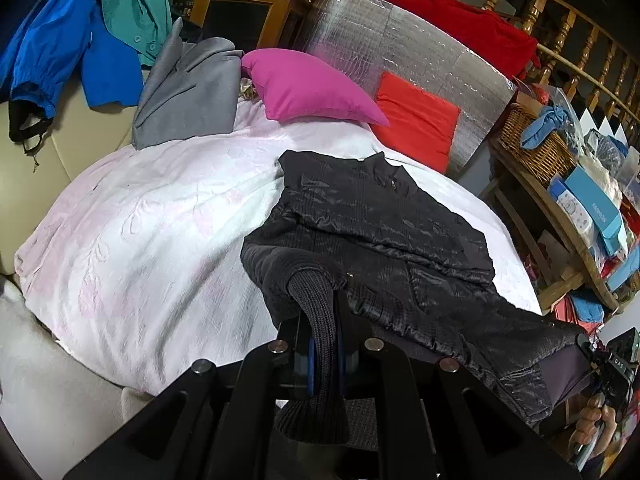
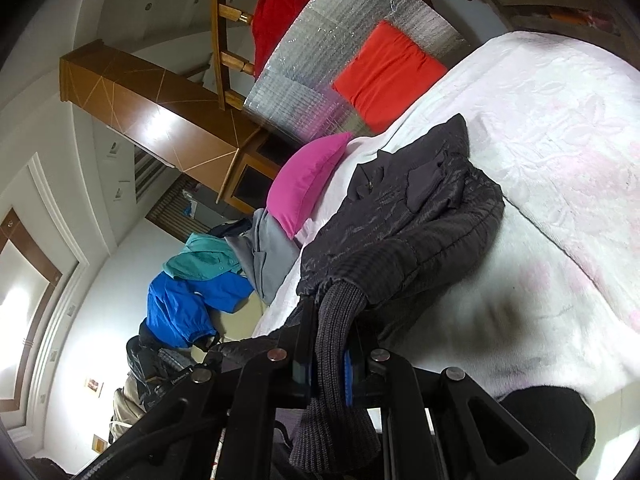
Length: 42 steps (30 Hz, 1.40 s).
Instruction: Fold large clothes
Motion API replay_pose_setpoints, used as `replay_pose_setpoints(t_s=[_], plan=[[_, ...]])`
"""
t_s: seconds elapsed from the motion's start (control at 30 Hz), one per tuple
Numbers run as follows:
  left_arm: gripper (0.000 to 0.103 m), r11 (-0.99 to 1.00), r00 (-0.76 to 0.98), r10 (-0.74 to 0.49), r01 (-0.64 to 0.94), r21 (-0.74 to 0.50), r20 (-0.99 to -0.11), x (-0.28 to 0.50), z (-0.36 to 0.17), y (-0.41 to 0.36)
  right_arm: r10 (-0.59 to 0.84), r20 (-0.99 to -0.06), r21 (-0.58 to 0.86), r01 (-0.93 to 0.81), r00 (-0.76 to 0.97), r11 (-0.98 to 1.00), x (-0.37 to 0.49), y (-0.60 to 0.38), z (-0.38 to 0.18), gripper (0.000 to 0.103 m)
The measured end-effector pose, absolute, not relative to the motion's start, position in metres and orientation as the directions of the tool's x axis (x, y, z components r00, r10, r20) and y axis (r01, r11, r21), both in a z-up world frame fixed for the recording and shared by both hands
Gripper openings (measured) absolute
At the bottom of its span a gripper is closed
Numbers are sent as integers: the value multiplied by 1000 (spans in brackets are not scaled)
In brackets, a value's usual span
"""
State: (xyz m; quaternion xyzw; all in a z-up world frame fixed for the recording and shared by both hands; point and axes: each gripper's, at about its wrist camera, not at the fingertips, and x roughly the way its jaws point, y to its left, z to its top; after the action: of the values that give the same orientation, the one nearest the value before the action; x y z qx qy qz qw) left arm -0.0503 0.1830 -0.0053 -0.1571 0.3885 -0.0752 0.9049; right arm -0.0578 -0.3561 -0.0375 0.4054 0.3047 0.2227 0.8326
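Jacket (image 1: 384, 224): black, shiny quilted shell with ribbed knit cuffs, lying on the right half of a bed (image 1: 152, 216) under a white cover with a faint pink raised leaf pattern. Collar and zip pull point toward the headboard end; one sleeve is folded across the body.

Left wrist view, left to right. Blue jacket (image 1: 60, 48) and teal shirt (image 1: 136, 16), both crumpled, hang over a cream surface. Grey coat (image 1: 188, 92), smooth woven cloth, lies at the bed's far corner. Magenta pillow (image 1: 308, 88), plump and pointed at its corners, sits just beside it. Silver foil panel (image 1: 400, 40), quilted in small squares, stands upright behind an orange cushion (image 1: 416, 120), with a red cloth (image 1: 472, 24) draped along its top. Wicker basket (image 1: 536, 144) rests on a cluttered wooden shelf at far right.

Left gripper (image 1: 324, 344): clenched on a ribbed cuff, which drapes over and down between the fingers. At this view's lower right edge a hand (image 1: 596, 424) holds the other tool, and the jacket's hem stretches toward it.

Right wrist view, tilted sideways. Right gripper (image 2: 332, 356): clenched on another ribbed cuff, its knit bunched and hanging below the fingers. The jacket heaps up just beyond it, the sleeve's corded knit rising from the cover.
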Motion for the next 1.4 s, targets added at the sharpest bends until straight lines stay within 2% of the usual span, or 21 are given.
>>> replay_pose_setpoints(t_s=[0.57,0.93,1.4], plan=[[9,943,677,-255,17,-331,-690,-86,-14,187,611,-354,804,-103,708,585,-85,-357,-51,11],[9,939,688,-267,29,-341,-675,-105,-4,191,603,-358,791,-112,713,601,-102,-361,-35,10],[9,937,721,-270,44,-347,-638,-87,13,192,603,-330,791,-136,726,597,-92,-374,-18,9]])
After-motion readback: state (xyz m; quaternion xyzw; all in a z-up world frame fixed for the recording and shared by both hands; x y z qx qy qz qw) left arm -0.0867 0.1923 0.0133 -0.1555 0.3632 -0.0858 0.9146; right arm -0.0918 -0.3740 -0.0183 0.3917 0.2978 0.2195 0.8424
